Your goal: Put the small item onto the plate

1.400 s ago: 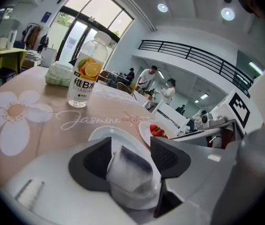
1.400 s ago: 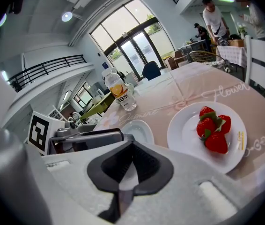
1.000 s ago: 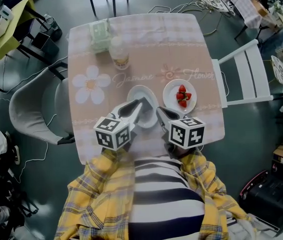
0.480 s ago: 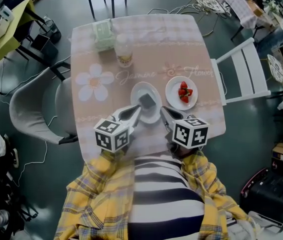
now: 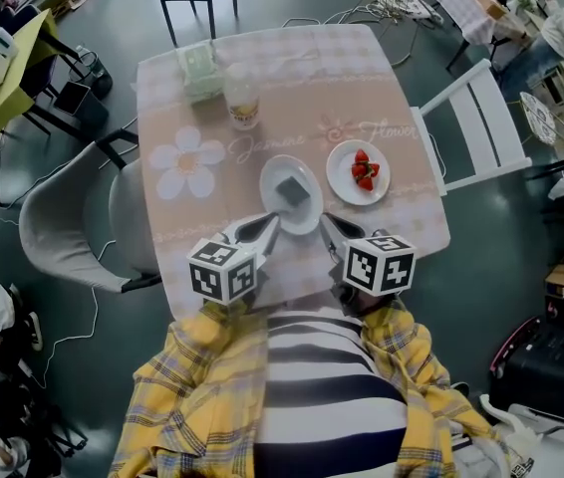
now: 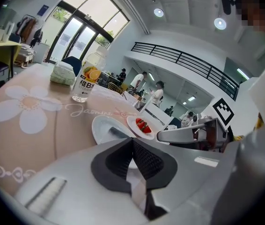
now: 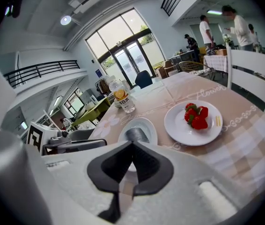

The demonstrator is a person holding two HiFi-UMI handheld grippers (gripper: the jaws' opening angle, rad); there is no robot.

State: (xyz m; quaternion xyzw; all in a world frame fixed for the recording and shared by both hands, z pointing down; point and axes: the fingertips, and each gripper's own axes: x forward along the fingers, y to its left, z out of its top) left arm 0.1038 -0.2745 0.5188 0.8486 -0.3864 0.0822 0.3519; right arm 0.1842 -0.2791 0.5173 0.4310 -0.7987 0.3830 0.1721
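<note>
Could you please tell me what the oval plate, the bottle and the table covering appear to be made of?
Oval plate: probably glazed ceramic, since it is white and glossy with a smooth raised rim, though melamine is possible.
Bottle: clear plastic by its look, with a see-through wall and a printed label.
Table covering: likely cloth or wipe-clean vinyl. It is matte and printed with flowers and checks.

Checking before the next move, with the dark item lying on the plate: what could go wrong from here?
1. The left gripper and right gripper, both shut, point at the near rim of the plate. A forward nudge would likely shove it and shift the dark item.
2. The strawberry plate sits close beside it, so a sideways push might knock the two together.
</note>
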